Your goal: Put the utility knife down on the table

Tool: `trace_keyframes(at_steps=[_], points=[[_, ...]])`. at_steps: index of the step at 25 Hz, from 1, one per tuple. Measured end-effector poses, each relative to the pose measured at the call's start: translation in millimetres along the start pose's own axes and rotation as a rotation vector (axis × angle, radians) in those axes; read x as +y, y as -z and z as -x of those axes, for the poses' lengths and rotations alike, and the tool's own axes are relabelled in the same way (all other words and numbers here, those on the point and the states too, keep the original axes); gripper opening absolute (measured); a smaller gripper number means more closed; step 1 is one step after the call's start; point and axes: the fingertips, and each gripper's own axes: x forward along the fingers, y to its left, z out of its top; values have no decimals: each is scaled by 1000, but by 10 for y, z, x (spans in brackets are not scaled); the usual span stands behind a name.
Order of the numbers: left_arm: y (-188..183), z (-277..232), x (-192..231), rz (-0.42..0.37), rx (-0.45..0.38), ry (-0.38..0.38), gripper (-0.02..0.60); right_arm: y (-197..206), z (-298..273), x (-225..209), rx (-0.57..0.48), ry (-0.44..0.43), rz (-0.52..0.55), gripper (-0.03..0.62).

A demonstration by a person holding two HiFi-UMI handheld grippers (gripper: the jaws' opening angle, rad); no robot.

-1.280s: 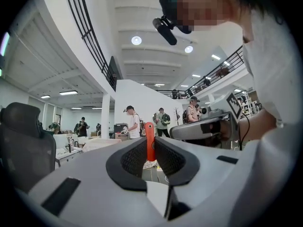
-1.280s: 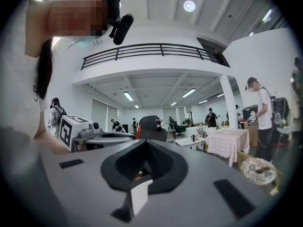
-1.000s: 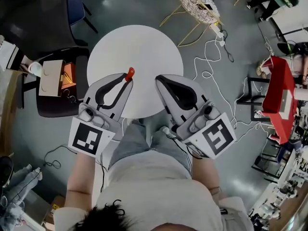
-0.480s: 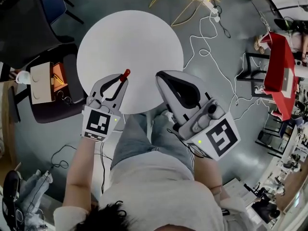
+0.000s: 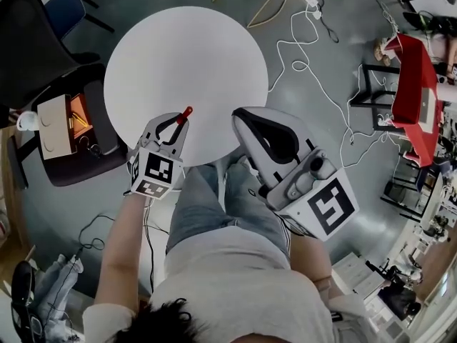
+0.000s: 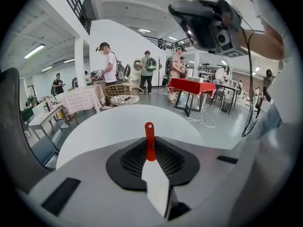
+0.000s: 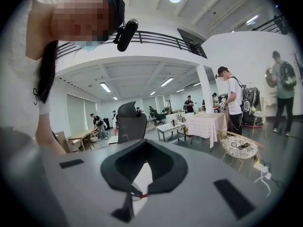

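Note:
The utility knife has a red handle and sticks out forward from my left gripper, which is shut on it. It hangs over the near edge of the round white table. In the left gripper view the red knife stands between the closed black pads, with the table beyond it. My right gripper is to the right, near the table's front rim and closer to the camera. Its jaws are shut on nothing, and its pads meet.
A black office chair and a dark stool carrying a box stand left of the table. White cables trail over the grey floor to the right, near a red table. The person's legs are under the near rim.
My left gripper with the knife has sunk away from the head camera toward the table's near edge and looks smaller. The right gripper has barely moved.

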Motion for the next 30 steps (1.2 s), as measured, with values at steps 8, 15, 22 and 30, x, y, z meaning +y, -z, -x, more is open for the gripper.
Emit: trace_keyframes(at_steps=[8,15,22,30], points=[[329,-197,-28,-12,122,11,57,70,63,-68,8,19,-8,8],[448,-306,-89,-27,172,24,57,131,166,-121,20,46,-27,8],[584,-384,-103,-58,249,30,57,143,203,-138,20,64,-14,8],[780,-435,-140,-48,355,44,57,147,258,-140,19,74,-14,8]])
